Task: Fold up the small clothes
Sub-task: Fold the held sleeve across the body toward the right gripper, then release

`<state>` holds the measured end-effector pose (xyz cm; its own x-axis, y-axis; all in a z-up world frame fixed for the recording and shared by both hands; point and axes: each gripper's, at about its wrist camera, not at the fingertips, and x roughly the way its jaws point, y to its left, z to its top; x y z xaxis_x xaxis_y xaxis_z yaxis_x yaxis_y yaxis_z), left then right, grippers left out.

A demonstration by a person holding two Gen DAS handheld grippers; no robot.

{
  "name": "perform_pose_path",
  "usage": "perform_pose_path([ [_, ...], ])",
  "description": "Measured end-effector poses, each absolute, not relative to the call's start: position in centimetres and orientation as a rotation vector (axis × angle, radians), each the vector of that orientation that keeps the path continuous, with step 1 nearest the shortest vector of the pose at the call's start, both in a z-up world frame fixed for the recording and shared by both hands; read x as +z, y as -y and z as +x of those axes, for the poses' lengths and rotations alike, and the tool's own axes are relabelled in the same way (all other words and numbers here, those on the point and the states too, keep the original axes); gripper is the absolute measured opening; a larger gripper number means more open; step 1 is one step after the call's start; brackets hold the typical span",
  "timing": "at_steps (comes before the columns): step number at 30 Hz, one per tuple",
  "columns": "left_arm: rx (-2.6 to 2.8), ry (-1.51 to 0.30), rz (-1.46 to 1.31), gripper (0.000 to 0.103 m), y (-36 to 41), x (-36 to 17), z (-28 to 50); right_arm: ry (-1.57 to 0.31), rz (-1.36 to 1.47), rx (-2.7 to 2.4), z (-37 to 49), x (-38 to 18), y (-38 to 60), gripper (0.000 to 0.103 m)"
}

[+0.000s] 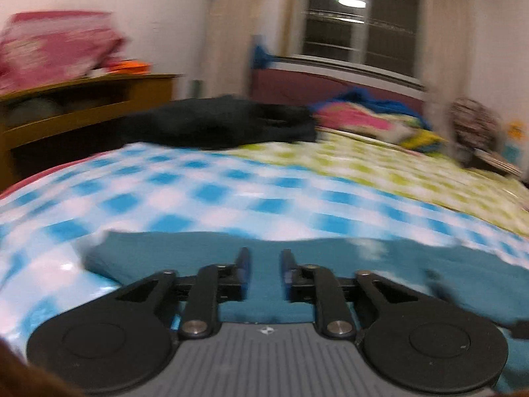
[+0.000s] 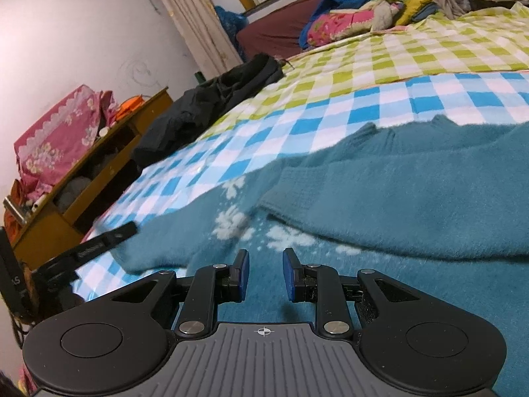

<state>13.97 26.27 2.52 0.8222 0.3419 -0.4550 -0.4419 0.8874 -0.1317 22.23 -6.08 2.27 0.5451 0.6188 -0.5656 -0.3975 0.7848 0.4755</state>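
Note:
A teal fuzzy sweater [image 2: 380,198] with white snowflake marks lies spread on the blue-and-white checked bedsheet [image 2: 297,115]. My right gripper [image 2: 264,271] hovers just over the sweater's middle, jaws open, nothing between them. My left gripper [image 1: 264,271] is open and empty over the sweater's near edge [image 1: 198,254]; that view is blurred. The left gripper's finger also shows in the right wrist view [image 2: 109,236] at the sweater's left edge.
A black garment [image 2: 205,106] lies at the bed's left edge. Pink and blue bedding [image 2: 357,13] is piled at the head of the bed on a green checked sheet [image 2: 413,49]. A wooden shelf unit [image 2: 92,172] with a pink bag stands left of the bed.

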Motion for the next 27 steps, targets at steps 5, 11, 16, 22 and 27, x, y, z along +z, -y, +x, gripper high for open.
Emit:
perform_pose_path([
  [5, 0.583, -0.503, -0.422, 0.047, -32.6, 0.2, 10.6, -0.808, 0.305, 0.642, 21.8, 1.9, 4.5, 0.024],
  [11, 0.609, -0.487, -0.750, 0.058, -36.6, -3.3, 9.6, -0.830, 0.274, 0.679, 21.4, 1.7, 2.2, 0.025],
  [16, 0.582, -0.431, -0.810, 0.064, -37.1, -3.4, 11.2, -0.822, 0.269, 0.688, 21.2, 1.9, 1.7, 0.025],
  [22, 0.620, -0.390, -0.875, 0.064, -38.1, -4.3, 13.2, -0.832, 0.288, 0.681, 21.5, 1.6, 2.0, 0.025],
  [27, 0.656, -0.366, -0.856, 0.042, -38.4, -4.4, 15.7, -0.840, 0.287, 0.679, 21.8, 1.5, 1.9, 0.025],
])
